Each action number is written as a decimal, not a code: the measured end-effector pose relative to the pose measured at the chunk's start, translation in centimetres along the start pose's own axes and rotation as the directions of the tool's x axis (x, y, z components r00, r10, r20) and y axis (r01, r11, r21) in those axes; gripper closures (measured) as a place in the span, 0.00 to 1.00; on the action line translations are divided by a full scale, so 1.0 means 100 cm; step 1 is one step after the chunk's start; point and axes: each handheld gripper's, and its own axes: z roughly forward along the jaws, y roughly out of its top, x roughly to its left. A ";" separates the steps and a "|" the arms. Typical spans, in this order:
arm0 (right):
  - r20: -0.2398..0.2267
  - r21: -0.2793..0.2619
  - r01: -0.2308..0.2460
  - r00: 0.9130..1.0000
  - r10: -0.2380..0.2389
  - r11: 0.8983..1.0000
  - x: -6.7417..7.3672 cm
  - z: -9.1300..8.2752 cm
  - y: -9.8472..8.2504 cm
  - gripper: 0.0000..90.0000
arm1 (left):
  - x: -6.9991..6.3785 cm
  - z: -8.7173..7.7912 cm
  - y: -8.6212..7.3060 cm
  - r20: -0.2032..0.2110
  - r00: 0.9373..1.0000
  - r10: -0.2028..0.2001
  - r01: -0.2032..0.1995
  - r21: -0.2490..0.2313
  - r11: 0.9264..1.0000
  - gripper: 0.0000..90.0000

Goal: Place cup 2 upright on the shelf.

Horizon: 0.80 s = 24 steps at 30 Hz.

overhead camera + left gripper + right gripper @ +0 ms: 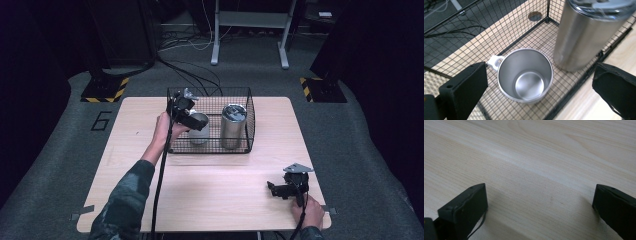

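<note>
At the near right corner of the pale wooden table [210, 190], the right gripper [274, 189] rested with jaws wide apart, holding nothing. Farther off, the left gripper [200, 122] hovered open above the short handled steel mug [525, 75], standing beside the tall lidded steel tumbler [584, 35] in the black wire basket [210, 149].
</note>
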 end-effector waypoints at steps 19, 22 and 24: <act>-0.001 0.000 0.000 1.000 0.000 1.000 0.000 0.000 0.000 0.00 | -0.046 -0.069 -0.071 -0.015 0.997 0.082 -0.083 -0.057 0.995 0.00; 0.000 0.000 0.000 1.000 0.000 1.000 0.000 0.000 0.000 0.00 | -0.048 -0.074 -0.089 -0.026 0.997 0.070 -0.072 -0.064 0.995 0.00; 0.000 0.000 0.000 1.000 0.000 1.000 0.000 0.000 0.000 0.00 | -0.049 -0.077 -0.103 -0.042 0.997 0.059 -0.062 -0.081 0.995 0.00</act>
